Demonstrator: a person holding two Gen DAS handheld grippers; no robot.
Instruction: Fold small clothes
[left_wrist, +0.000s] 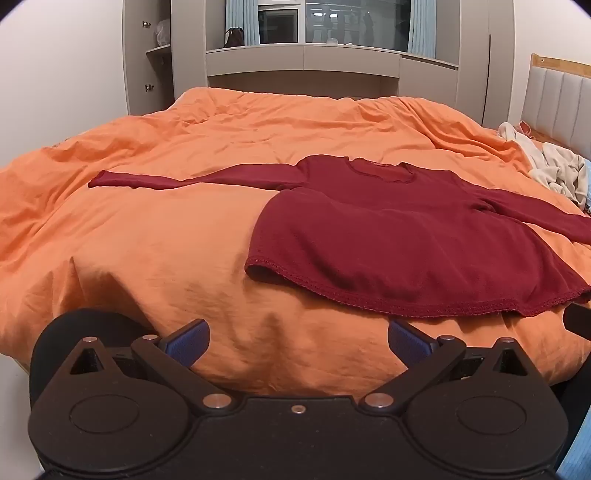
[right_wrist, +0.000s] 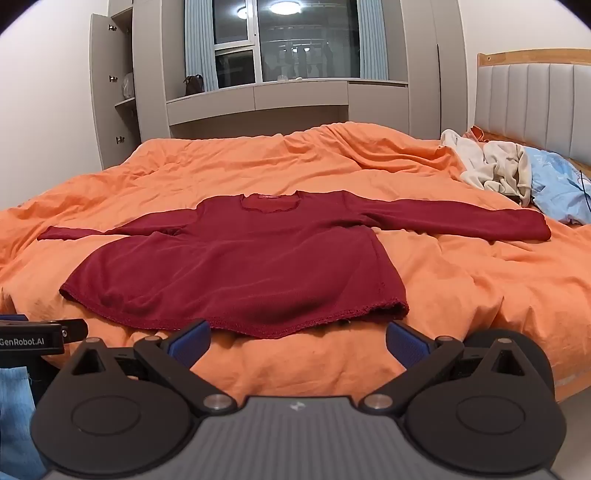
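Observation:
A dark red long-sleeved top (left_wrist: 406, 236) (right_wrist: 243, 262) lies flat and face up on the orange duvet (left_wrist: 166, 229) (right_wrist: 461, 280), both sleeves spread out sideways, hem toward me. My left gripper (left_wrist: 298, 343) hovers open over the bed's near edge, to the left of the hem, nothing between its blue pads (left_wrist: 188, 341). My right gripper (right_wrist: 297, 343) is open too, just short of the hem's right half, with empty jaws. The left gripper's body (right_wrist: 33, 338) shows at the left edge of the right wrist view.
A heap of cream clothes (left_wrist: 546, 166) (right_wrist: 491, 166) and a light blue pillow (right_wrist: 561, 184) lie at the head of the bed on the right, by the padded headboard (right_wrist: 535, 103). Grey cabinets (right_wrist: 258, 99) and a window stand behind the bed.

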